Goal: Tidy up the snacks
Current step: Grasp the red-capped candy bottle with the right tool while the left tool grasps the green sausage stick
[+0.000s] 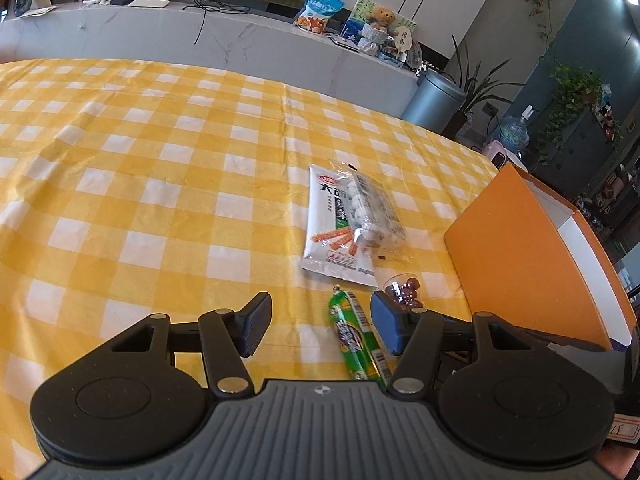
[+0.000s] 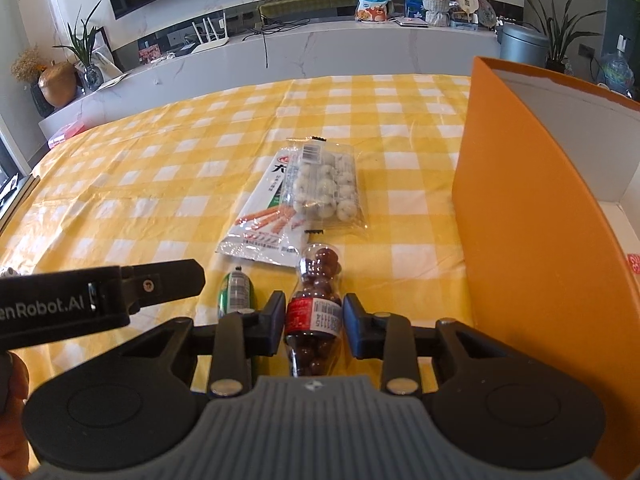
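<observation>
A small clear bottle of brown chocolate balls [image 2: 318, 312] with a red label lies on the yellow checked tablecloth between my right gripper's [image 2: 314, 322] fingers; the jaws stand close on each side, with a small gap on the right. A green sausage stick [image 1: 356, 340] lies between my open left gripper's [image 1: 322, 326] fingers; it also shows in the right wrist view [image 2: 236, 294]. A white snack packet [image 1: 334, 224] lies ahead with a clear bag of white candies [image 1: 374, 210] on top. The bottle's end [image 1: 404, 290] shows past my left gripper's right finger.
An open orange box [image 2: 532, 216] with white inside stands to the right, also in the left wrist view [image 1: 520, 256]. My left gripper's body [image 2: 100, 300] sits just left of the right one. A marble counter with a snack bag and teddy bear lies beyond the table.
</observation>
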Tool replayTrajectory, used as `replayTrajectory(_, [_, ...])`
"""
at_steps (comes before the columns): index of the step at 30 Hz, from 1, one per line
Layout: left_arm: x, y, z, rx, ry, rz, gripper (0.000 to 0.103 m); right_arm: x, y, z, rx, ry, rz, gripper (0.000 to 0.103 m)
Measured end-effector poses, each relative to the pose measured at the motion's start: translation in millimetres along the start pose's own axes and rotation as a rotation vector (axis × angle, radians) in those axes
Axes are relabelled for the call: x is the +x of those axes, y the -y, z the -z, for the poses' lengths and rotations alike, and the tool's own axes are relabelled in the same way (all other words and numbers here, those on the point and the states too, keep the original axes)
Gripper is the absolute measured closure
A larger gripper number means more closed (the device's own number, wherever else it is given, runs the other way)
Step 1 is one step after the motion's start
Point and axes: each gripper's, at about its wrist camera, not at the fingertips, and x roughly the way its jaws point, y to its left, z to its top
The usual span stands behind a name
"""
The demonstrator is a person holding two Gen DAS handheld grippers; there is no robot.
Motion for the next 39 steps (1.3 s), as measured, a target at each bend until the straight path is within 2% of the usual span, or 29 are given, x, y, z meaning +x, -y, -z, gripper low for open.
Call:
replayTrajectory(4, [2.5, 10.0, 5.3, -0.007, -0.023, -0.007, 0.034, -7.4, 6.4, 9.0, -0.001, -0.003, 0.004, 0.073])
replayTrajectory(10, [10.5, 26.0, 13.3, -0.004, -0.06, -0.038, 0.034, -17.5, 0.1, 31.7, -0.076, 0.001, 0.038, 0.073])
replayTrajectory(15, [22.3, 35.1, 17.7, 0.003, -0.1, -0.107, 0.047, -19.4, 0.9, 31.6, -0.086, -0.005, 0.031, 0.073])
replayTrajectory(22, [24.9, 45.3, 20.5, 0.068, -0.096, -0.151, 0.051, -19.0, -0.1, 32.7, -0.103, -0.006, 0.026, 0.073])
replayTrajectory(29, [33.9, 63.3, 25.0, 0.199, -0.093, -0.215, 0.051, -17.8, -0.7, 32.4, -0.107, -0.008, 0.029, 0.073])
replayTrajectory(32, [36.5, 67.4, 27.4, 0.241, -0.084, -0.223, 0.05, -17.0, -2.1, 32.8, -0.119, -0.011, 0.033, 0.074])
replayTrajectory(35, [35.1, 65.1, 28.1, 0.238, -0.073, -0.214, 0.05, -17.0, -3.6, 33.9, -0.135, -0.009, 0.038, 0.074])
replayTrajectory(37, [33.2, 62.8, 28.7, 0.232, -0.063, -0.204, 0.053, -16.7, -2.9, 33.5, -0.133, -0.01, 0.033, 0.072])
replayTrajectory(39, [30.7, 60.0, 28.4, 0.221, -0.059, -0.178, 0.075, -17.1, -3.8, 33.8, -0.14, -0.011, 0.034, 0.073])
